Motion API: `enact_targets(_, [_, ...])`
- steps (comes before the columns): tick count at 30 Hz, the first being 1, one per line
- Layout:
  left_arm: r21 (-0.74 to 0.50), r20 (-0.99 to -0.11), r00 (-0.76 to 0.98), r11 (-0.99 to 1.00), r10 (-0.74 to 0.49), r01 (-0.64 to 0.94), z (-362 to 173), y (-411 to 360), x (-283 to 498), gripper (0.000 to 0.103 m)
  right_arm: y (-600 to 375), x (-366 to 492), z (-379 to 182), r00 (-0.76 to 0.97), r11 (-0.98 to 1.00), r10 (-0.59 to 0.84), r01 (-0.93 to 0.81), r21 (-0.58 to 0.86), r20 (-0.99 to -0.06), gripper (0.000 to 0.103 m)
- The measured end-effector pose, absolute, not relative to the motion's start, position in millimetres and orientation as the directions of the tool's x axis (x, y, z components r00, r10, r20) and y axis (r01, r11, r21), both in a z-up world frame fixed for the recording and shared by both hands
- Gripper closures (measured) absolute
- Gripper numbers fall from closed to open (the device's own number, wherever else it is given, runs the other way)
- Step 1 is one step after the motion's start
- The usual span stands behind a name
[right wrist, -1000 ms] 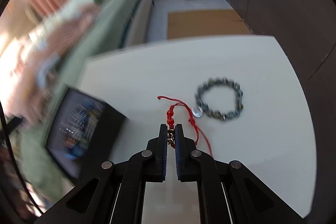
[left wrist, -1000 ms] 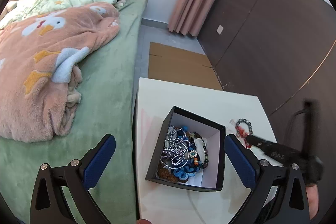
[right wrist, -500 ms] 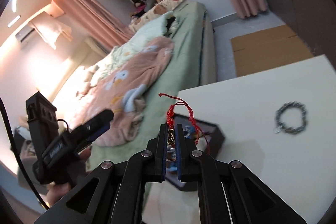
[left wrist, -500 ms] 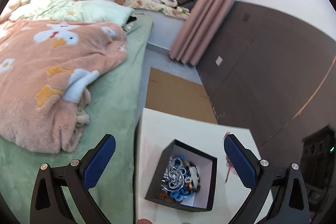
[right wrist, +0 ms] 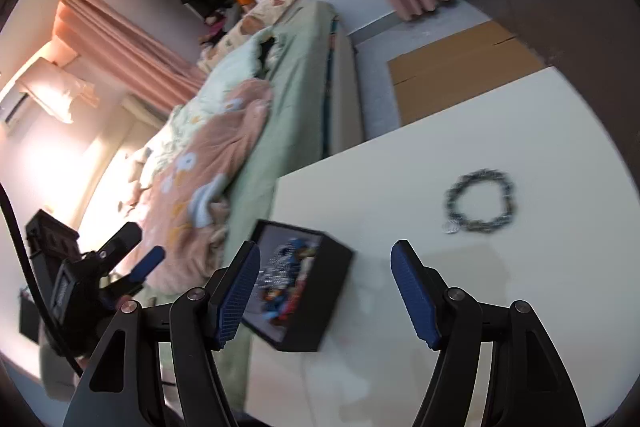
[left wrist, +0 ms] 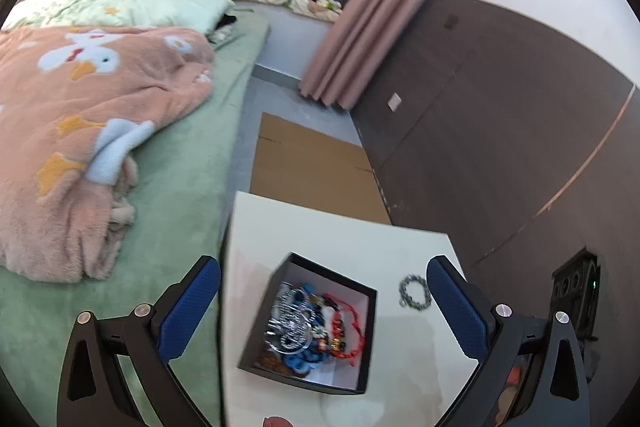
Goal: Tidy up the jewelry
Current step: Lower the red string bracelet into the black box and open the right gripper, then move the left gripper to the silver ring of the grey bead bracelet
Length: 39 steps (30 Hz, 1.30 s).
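Observation:
A black box (left wrist: pixel 370 343) with a white inside stands on the white table (left wrist: pixel 340 239). It holds several pieces of jewelry, among them a red cord bracelet (left wrist: pixel 348 327). The box also shows in the right wrist view (right wrist: pixel 320 299). A dark beaded bracelet (left wrist: pixel 414 293) lies on the table right of the box; it also shows in the right wrist view (right wrist: pixel 480 201). My left gripper (left wrist: pixel 324 311) is open and empty above the box. My right gripper (right wrist: pixel 325 293) is open and empty above the table. The left gripper also shows in the right wrist view (right wrist: pixel 136 251).
A bed with a green sheet (left wrist: pixel 168 195) and a pink blanket (left wrist: pixel 80 131) runs along the table's left side. Flat cardboard (left wrist: pixel 312 167) lies on the floor beyond the table. A dark wall panel (left wrist: pixel 500 131) stands to the right.
My right gripper carried the red cord bracelet from the table over to the box, opened and let it go. The bracelet now lies in the box. My left gripper rose.

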<state>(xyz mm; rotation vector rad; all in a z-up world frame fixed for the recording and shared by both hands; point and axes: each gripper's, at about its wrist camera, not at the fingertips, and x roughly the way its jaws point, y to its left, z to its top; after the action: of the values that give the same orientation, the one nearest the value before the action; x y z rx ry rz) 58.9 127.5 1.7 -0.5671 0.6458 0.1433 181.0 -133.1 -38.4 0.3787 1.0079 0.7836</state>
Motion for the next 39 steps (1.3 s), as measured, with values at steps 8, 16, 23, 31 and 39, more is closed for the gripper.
enact_targets(8, [-0.410,-0.616,0.785,0.879,-0.070,-0.243,6,86,78,0.000,-165,202,-42,0.375,0.783,0.622,-0.317,0.535,-0.687,0.034])
enact_targets(16, [-0.415,-0.624,0.765,0.897,-0.160,-0.151,-6,48,107,0.010,-196,215,-46,0.418,0.861,0.508,-0.218,0.459,-0.753,0.034])
enact_targets(23, [-0.370,-0.669,0.714,0.926,-0.206,-0.079,-22,16,133,0.020,-223,232,-51,0.413,0.866,0.494,-0.156,0.475,-0.765,0.034])
enact_targets(31, [-0.297,-0.738,0.637,0.955,-0.223,-0.010,-50,-15,165,0.037,-237,257,-64,0.374,0.877,0.470,-0.093,0.472,-0.800,0.034])
enact_targets(39, [-0.252,-0.786,0.575,0.967,-0.227,0.038,-79,-42,183,0.048,-244,274,-74,0.355,0.874,0.465,-0.038,0.485,-0.811,0.034])
